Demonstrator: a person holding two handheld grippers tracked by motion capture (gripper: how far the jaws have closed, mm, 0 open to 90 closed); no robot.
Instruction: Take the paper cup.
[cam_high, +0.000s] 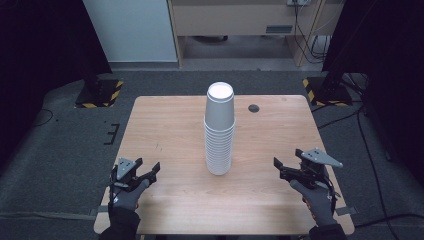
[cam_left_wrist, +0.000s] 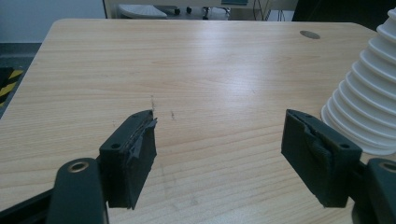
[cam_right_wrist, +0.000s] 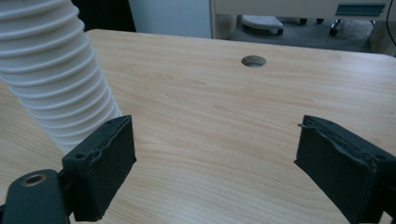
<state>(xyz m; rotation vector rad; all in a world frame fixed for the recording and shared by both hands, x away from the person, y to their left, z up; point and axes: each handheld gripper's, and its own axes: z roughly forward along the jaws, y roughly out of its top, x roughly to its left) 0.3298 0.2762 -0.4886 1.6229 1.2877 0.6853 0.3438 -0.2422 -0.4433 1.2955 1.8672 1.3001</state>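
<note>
Jaws of both the left gripper (cam_high: 150, 171) and right gripper (cam_high: 280, 166) gape empty either side of the cups (cam_high: 219, 130); a sideways knock could topple that tall stack across the bench (cam_high: 165, 130).

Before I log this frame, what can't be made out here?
- Exact cup count: stack of white paper cups, rims too small in the high view.
- Stack top: cut off by the frame edge in both gripper views.
- Contents of the table hole: too small.

Left gripper (cam_high: 150, 171) and right gripper (cam_high: 280, 167) in gloved hands, jaws wide apart, empty.
</note>
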